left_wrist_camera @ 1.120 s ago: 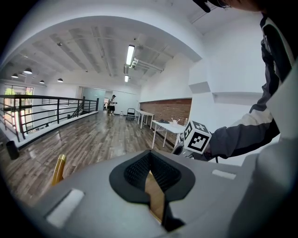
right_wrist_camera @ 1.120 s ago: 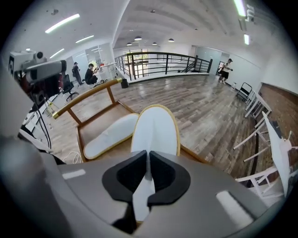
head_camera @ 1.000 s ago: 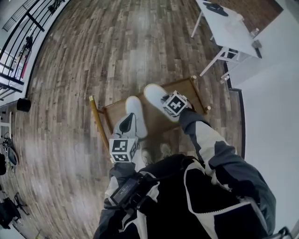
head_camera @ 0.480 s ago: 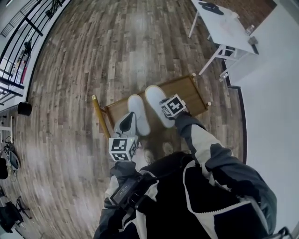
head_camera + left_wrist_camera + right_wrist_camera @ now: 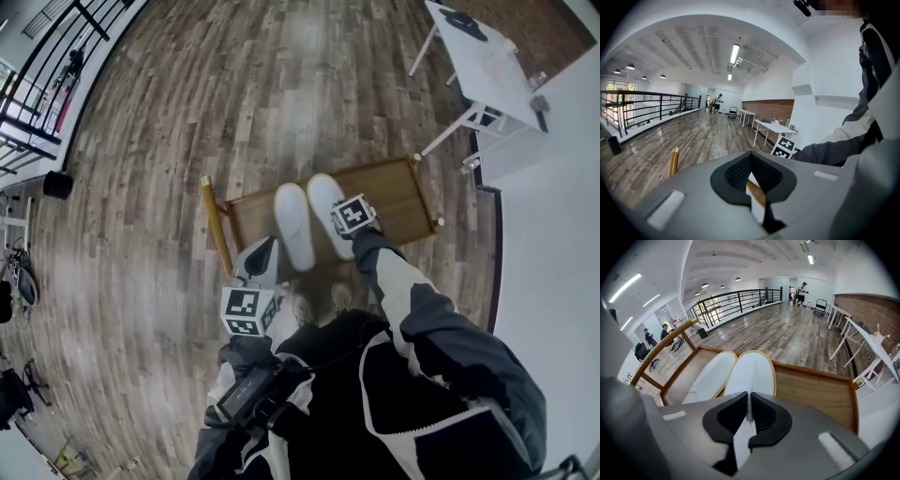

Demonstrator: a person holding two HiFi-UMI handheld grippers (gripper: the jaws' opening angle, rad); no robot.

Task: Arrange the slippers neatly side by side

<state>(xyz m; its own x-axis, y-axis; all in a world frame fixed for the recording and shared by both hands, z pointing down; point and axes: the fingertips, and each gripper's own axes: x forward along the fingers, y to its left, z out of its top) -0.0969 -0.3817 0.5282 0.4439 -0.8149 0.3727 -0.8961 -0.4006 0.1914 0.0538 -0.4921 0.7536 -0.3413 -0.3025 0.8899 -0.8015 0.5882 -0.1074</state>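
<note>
Weathered wood planks floor a bright loft hall, where a person in a grey, white and black jacket stands over a low wooden rack [image 5: 398, 183] with a raised rim and a brass-coloured side rail [image 5: 216, 225].

Nearest the body, the left gripper [image 5: 750, 161], a grey two-jaw tong, points shallowly downward. Its jaws are drawn together at the tips with nothing pinched, and a sliver of white and a strip of wood show through the slit behind them. It sits just beside the near end of the left-hand white slipper [image 5: 293, 225], a flat one with a tan-edged sole.

Beyond it, the right gripper [image 5: 748, 404] tips steeply down at the end of a bent grey-and-white sleeve [image 5: 412, 295]. Its jaws are clamped almost closed on the near edge of the right-hand white slipper [image 5: 752, 373]. Both slippers lie flat on the rack's board, toes pointing away, close alongside each other.

Farther off stand a white trestle table [image 5: 487, 66] and a black metal railing [image 5: 736, 298].
</note>
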